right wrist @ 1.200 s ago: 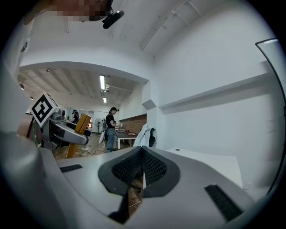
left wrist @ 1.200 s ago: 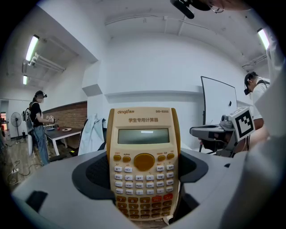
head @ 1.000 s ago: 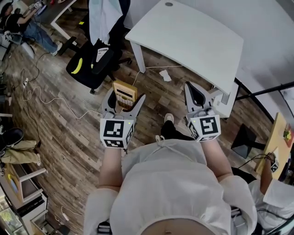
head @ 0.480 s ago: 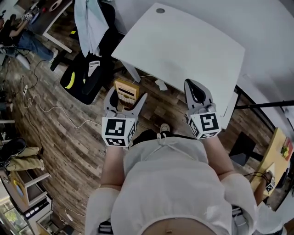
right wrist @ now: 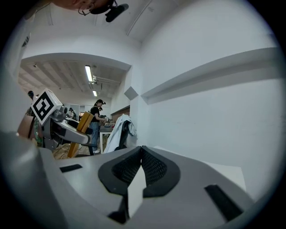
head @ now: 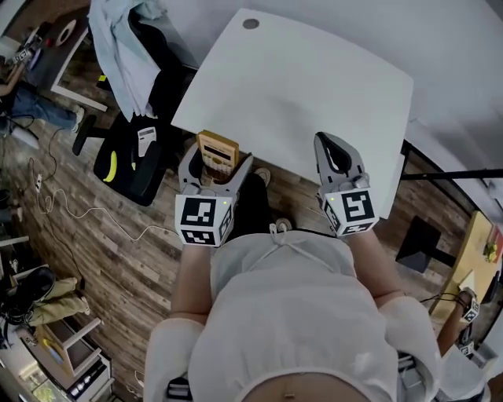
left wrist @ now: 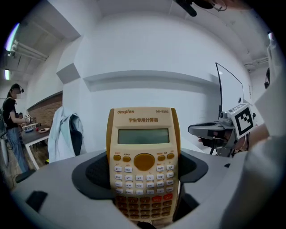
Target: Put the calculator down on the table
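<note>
A tan calculator (head: 218, 154) stands upright between the jaws of my left gripper (head: 214, 166), which is shut on its lower half. In the left gripper view the calculator (left wrist: 143, 161) faces the camera, display on top. It hangs at the near left edge of the white table (head: 314, 78), above the floor. My right gripper (head: 334, 154) is shut with nothing in it, its tips over the table's near edge. In the right gripper view the right gripper (right wrist: 141, 154) points at the white wall.
A black office chair (head: 130, 161) with a pale jacket (head: 118, 35) draped on it stands left of the table. Cables (head: 71, 208) trail over the wooden floor. A round grommet (head: 251, 23) sits at the table's far side. Another desk (head: 481, 243) is at right.
I have stepped forward: the table has come closer beneath both grippers. The calculator stays gripped in the left gripper and now reaches the table's edge.
</note>
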The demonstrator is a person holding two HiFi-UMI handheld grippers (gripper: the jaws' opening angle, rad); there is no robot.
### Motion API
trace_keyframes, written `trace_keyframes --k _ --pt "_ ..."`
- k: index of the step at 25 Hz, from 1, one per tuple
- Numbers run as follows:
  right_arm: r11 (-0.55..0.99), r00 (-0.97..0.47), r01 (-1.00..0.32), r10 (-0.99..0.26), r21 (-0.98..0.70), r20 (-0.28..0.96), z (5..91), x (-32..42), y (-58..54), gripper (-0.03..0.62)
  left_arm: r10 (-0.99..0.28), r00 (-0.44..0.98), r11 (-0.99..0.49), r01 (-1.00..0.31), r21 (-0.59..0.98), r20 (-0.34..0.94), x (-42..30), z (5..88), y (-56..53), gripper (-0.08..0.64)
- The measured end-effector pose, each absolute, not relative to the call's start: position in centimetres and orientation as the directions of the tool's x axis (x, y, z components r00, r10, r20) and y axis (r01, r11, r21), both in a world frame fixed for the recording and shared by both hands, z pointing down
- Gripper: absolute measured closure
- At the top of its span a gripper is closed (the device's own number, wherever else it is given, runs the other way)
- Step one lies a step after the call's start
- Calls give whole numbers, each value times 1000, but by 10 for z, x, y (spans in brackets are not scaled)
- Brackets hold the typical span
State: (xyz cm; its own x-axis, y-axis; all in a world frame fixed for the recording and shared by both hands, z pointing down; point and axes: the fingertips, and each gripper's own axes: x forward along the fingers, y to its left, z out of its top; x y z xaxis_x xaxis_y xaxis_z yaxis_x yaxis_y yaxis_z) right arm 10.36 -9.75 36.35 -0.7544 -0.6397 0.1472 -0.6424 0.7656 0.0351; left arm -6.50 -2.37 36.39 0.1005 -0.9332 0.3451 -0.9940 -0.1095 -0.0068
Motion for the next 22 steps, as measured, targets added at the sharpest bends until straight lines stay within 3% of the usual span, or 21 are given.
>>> trace_keyframes --k 11,22 --pt "669 -652 -744 -726 2 216 388 49 -218 587 -861 246 -273 -962 3 445 -124 404 -173 152" --pt "594 -575 -803 -757 -38 309 431 1 -294 586 -698 363 -431 -901 44 617 -157 496 -264 152"
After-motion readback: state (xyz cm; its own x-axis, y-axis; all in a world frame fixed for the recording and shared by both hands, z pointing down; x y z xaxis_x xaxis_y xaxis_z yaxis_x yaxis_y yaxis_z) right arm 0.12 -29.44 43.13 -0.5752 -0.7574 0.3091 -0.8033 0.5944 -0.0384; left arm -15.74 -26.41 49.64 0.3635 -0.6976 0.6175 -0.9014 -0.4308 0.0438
